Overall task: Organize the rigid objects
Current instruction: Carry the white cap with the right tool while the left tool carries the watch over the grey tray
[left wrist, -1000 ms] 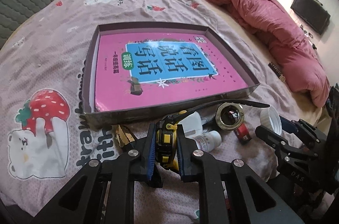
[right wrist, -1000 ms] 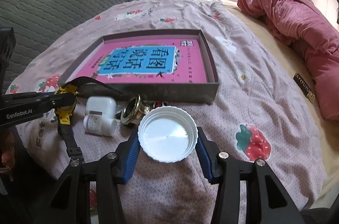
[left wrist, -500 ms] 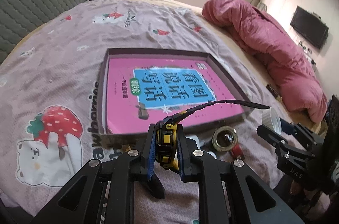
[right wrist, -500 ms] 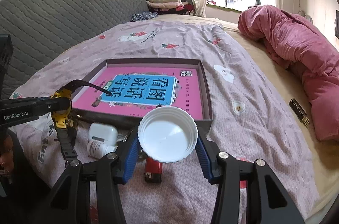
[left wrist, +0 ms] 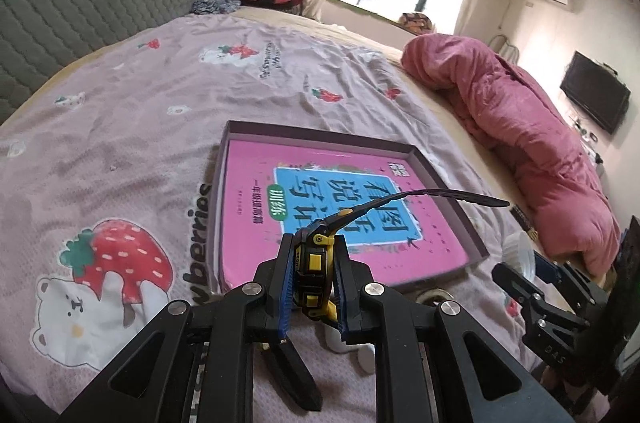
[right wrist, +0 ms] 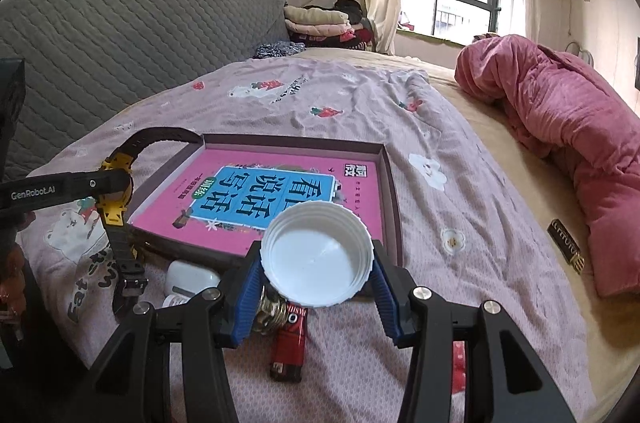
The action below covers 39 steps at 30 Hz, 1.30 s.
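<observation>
I hold the watch [left wrist: 314, 277] in my left gripper [left wrist: 312, 287], cap [right wrist: 316, 259] in my right gripper [right wrist: 316, 287]; the tray [right wrist: 394, 199] lies at twelve o'clock.

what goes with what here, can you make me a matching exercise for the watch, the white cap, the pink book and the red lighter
Things:
1. watch
2. white cap
3. pink book
4. red lighter

Places:
A. lying in the shallow box
B. gripped by the right gripper
C. lying on the bedspread, near side of the box
D. clamped in the left gripper

Pairs: 1-D, 2-B, 3-A, 4-C
</observation>
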{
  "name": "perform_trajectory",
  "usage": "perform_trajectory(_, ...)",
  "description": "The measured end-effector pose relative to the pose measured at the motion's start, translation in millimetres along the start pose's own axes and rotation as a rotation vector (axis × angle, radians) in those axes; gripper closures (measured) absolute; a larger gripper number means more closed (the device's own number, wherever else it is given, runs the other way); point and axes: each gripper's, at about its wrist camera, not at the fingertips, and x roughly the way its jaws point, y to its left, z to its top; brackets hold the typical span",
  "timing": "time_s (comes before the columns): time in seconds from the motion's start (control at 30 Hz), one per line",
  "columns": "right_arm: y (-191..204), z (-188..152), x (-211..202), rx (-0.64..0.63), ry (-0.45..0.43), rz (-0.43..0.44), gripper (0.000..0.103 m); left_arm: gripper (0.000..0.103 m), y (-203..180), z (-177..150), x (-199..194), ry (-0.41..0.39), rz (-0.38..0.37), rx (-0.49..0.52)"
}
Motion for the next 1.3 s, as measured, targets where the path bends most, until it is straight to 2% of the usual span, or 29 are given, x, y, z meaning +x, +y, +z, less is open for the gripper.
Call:
perform_trajectory(0.43,0,10,22,-0.044,-0.006,-0.018,0.053,0.086,32,27,30,-0.029,0.067,-0.084)
perform_trajectory(0.83,-7,12,47,-0.026,0.027,-0.033,0.053,0.086,30,24,63,0.030,0.113,-0.042)
perform_trajectory(1.3,-11,14,55,-0.029,0.039,-0.045,0.053,0.086,35,18,76,0.064,0.183,-0.033)
